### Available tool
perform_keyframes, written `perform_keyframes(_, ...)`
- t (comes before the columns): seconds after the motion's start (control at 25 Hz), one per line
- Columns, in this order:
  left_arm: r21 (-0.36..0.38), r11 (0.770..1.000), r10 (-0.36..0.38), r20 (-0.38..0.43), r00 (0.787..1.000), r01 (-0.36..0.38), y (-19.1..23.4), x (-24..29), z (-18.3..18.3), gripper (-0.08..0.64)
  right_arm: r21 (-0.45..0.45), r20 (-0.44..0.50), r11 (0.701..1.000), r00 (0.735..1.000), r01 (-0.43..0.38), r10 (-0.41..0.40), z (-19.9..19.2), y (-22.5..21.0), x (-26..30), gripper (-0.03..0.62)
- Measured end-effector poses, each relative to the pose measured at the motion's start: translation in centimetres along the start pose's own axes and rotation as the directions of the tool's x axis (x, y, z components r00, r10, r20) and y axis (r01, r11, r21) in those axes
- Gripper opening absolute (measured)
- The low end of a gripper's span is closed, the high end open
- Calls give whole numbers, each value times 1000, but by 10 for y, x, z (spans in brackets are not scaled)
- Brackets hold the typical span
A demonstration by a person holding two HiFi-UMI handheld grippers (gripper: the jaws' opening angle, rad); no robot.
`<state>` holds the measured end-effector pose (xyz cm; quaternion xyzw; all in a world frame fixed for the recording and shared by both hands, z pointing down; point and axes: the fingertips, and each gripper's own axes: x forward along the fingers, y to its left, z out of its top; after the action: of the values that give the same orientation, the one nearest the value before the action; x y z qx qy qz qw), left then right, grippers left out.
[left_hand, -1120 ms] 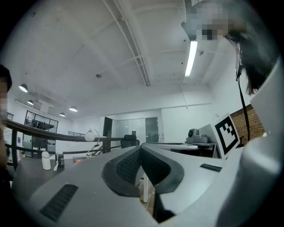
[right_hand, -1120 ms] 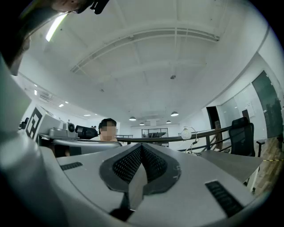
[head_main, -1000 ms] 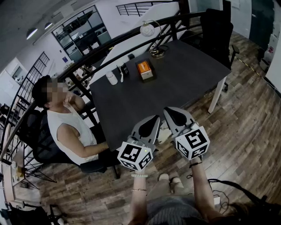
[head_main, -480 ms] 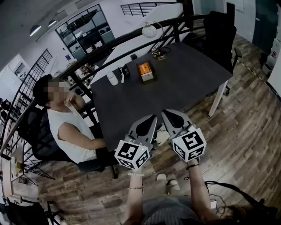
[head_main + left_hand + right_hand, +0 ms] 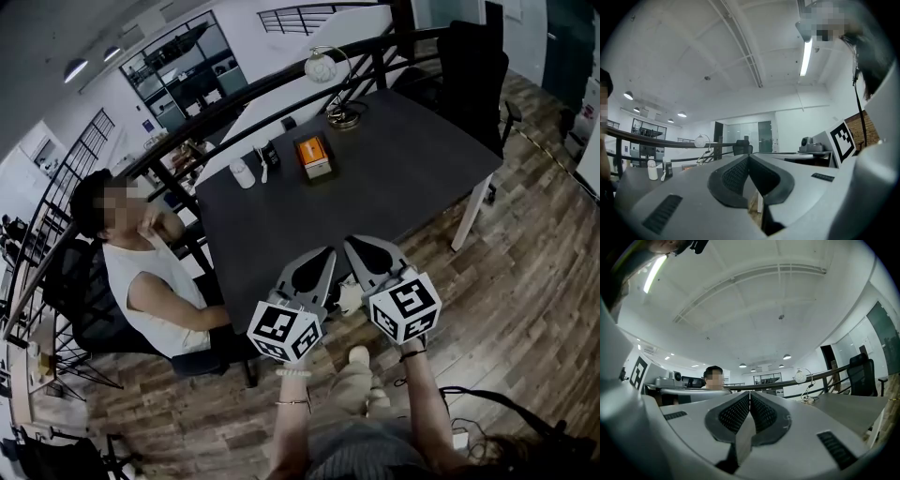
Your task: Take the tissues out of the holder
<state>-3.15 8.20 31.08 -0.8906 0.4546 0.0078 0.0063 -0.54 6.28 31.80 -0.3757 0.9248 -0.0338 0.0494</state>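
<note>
The dark surface [image 5: 403, 178] carried the tissue holder [image 5: 315, 157] beside a lamp [image 5: 330, 80]. The left gripper [image 5: 325, 254] and right gripper [image 5: 353, 244] had their jaws pressed together, empty.

1. The left gripper [image 5: 328, 253] is a pale grey, wedge-shaped shell with a dark teardrop recess on top.
2. Its marker cube [image 5: 287, 330] forms the rear end and is white with black square patterns.
3. Right of that marker cube, the right gripper [image 5: 351, 242] has the same grey shell and a matching second cube [image 5: 405, 306].
4. In each gripper view, black pads [image 5: 733, 176] with a fine dotted texture line the jaws, and dark slotted vents [image 5: 664, 213] mark the flanks.
5. Just below the marker cube, a pale beaded bracelet [image 5: 298, 373] circles the left wrist.
6. Lower right of the marker cube, a dark band [image 5: 412, 352] circles the right wrist.
7. Below the marker cube are beige trousers [image 5: 349, 394], a light shoe [image 5: 358, 354] and a grey top [image 5: 361, 457].
</note>
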Motion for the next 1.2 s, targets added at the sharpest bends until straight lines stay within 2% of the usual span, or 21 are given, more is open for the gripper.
perform_keyframes(0.6, 6, 997, -78, 71, 994, 78, 56, 91, 21, 8, -11, 2, 999, 999, 36, -36, 22, -77, 67, 14)
perform_keyframes(0.92, -2, 999, -54, 76, 996, 54, 107, 110, 17, 8, -16, 8, 1000, 1000, 18, -18, 23, -95, 116, 14)
perform_keyframes(1.2, -40, 998, -38, 77, 996, 41, 135, 124, 5, 8, -17, -35, 999, 999, -27, 26, 9, -99, 146, 14)
